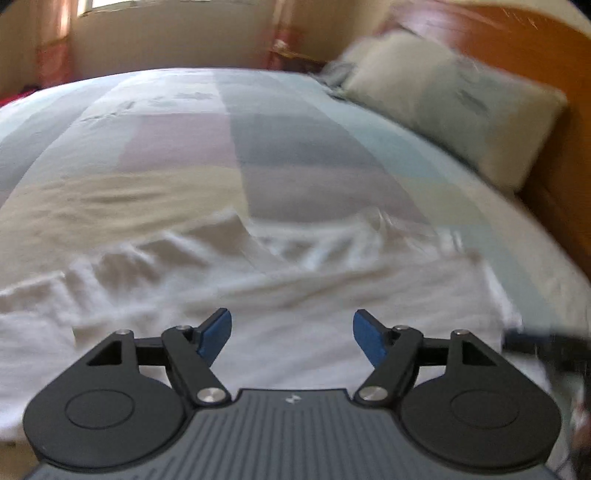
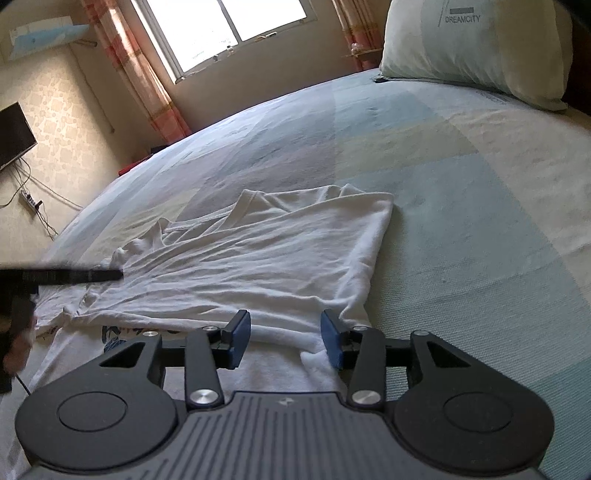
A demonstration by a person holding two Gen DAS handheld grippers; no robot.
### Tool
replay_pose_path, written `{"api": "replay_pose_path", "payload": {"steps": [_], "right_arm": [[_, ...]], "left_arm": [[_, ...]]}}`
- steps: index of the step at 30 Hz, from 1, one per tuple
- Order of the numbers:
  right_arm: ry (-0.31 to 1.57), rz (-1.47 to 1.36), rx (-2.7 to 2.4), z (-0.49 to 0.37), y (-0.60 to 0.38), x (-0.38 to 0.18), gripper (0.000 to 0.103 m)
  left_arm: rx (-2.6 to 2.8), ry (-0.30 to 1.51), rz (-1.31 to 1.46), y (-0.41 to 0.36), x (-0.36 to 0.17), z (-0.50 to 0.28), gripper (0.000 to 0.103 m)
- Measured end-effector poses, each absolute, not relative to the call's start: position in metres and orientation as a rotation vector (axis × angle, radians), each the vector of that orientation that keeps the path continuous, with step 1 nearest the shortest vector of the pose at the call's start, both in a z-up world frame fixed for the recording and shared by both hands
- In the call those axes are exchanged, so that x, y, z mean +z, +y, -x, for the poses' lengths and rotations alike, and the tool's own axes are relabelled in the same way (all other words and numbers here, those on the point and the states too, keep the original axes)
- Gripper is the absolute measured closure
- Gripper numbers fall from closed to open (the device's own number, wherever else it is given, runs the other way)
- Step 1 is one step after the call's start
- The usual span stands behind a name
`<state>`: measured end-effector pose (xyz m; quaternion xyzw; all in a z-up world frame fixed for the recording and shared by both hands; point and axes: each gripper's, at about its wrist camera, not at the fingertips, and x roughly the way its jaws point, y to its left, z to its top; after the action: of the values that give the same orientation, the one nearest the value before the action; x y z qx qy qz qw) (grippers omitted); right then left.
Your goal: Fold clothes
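Observation:
A white T-shirt (image 2: 258, 254) lies rumpled on the bed, partly folded over itself, its collar toward the far side. In the left wrist view the same shirt (image 1: 295, 295) is blurred and fills the near part of the bed. My left gripper (image 1: 291, 332) hangs open just above the cloth, nothing between its blue pads. My right gripper (image 2: 285, 338) is open over the shirt's near hem, the cloth lying under the gap and its pads clear of it. The left gripper also shows as a dark bar (image 2: 74, 276) at the shirt's left side.
The bed (image 2: 461, 206) has a pastel patchwork cover. A pillow (image 2: 476, 48) leans at the head, by a wooden headboard (image 1: 517, 48). Window with curtains (image 2: 221, 29) behind the bed; a screen (image 2: 13, 133) and a power strip (image 2: 31, 199) on the left wall.

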<state>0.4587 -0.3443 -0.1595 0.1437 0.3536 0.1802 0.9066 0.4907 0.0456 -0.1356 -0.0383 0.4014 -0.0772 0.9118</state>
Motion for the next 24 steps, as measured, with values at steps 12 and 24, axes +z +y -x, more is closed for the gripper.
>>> {"api": "replay_pose_path", "payload": {"steps": [12,24], "right_arm": [[0.728,-0.314,0.382,-0.459,-0.345,-0.16,0.049],[0.727,-0.312,0.392,-0.459,-0.344,-0.159,0.046]], "left_arm": [[-0.067,0.819,0.125,0.091,-0.129,-0.476,0.029],[-0.068,0.862,0.29,0.113,-0.122,-0.493,0.03]]}}
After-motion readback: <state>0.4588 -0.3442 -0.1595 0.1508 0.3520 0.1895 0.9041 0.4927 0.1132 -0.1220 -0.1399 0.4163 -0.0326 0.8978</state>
